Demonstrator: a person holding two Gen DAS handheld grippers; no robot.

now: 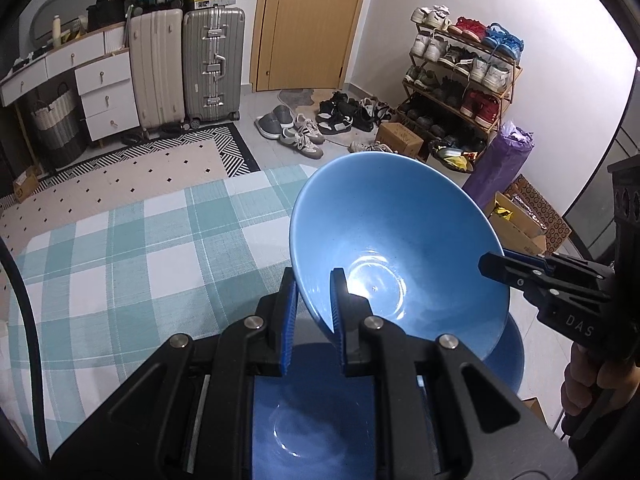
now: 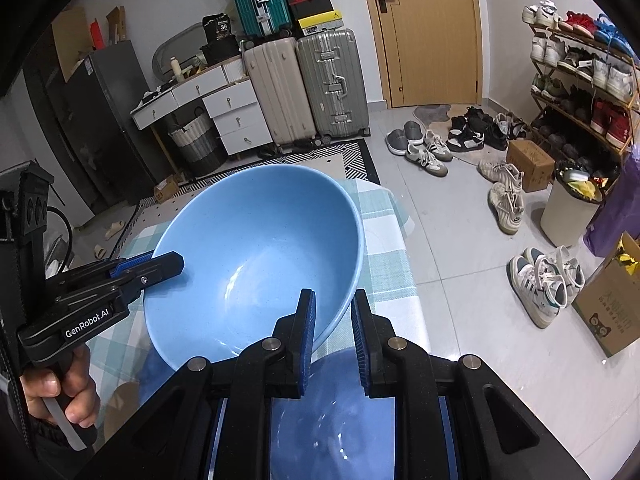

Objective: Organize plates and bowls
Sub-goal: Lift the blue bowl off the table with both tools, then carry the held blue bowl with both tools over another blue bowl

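Note:
A light blue bowl (image 1: pixel 400 240) hangs tilted above the table, held by both grippers on opposite sides of its rim. My left gripper (image 1: pixel 314 280) is shut on the near left rim, one finger inside the bowl and one outside. My right gripper (image 1: pixel 492 266) is shut on the right rim. In the right wrist view the same bowl (image 2: pixel 256 260) fills the centre, with the right gripper (image 2: pixel 334 300) on its near rim and the left gripper (image 2: pixel 172 262) on its left rim. A darker blue dish (image 1: pixel 508 360) lies directly underneath on the table; it also shows below the right gripper (image 2: pixel 332 412).
The table wears a teal and white checked cloth (image 1: pixel 140 260). Beyond it are suitcases (image 1: pixel 212 64), a white drawer unit (image 1: pixel 108 96), a door (image 1: pixel 308 24), a shoe rack (image 1: pixel 460 76), loose shoes (image 2: pixel 428 152) on the floor and cardboard boxes (image 2: pixel 608 312).

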